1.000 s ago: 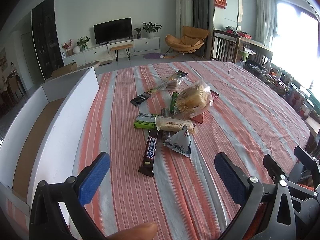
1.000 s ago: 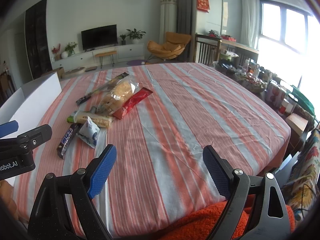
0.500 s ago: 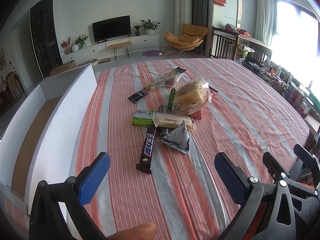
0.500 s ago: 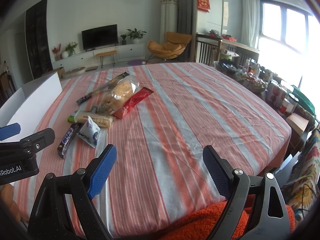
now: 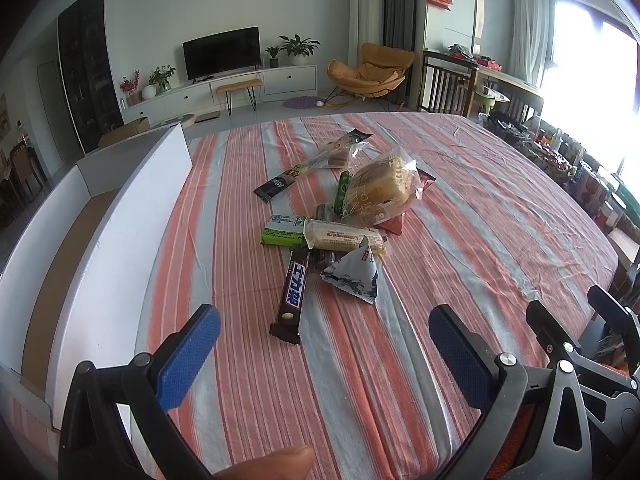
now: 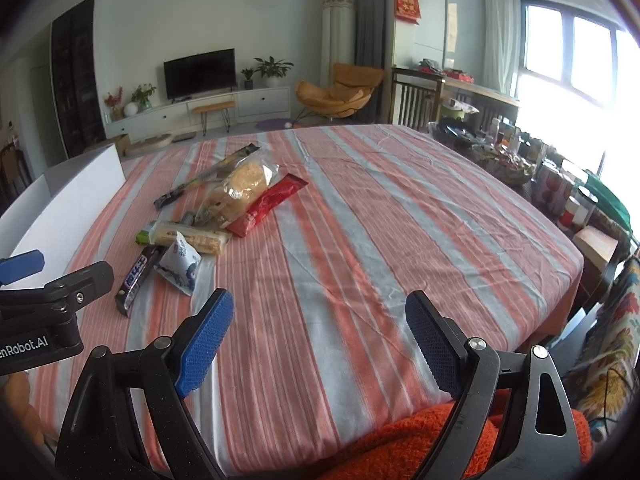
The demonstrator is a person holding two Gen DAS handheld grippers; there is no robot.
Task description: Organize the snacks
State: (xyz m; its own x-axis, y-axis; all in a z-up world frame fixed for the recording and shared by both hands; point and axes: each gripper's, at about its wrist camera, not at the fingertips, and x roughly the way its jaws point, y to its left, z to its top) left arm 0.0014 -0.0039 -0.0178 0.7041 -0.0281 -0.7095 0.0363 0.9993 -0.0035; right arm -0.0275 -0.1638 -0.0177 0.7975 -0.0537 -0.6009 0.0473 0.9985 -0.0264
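The left gripper [image 5: 320, 356] hangs spread and empty, lined up just short of the dark chocolate bar [image 5: 293, 294], likely the first pick. The white box [image 5: 120, 216] waits to its left. The right gripper [image 6: 316, 336] idles spread over bare tablecloth [image 6: 380, 240].

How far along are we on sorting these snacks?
Nothing looks done: the white box shows only bare cardboard floor where visible. Nothing is in hand; the left gripper and right gripper are both open and empty. All is left: the snack pile, chocolate bar nearest, lies on the striped tablecloth.
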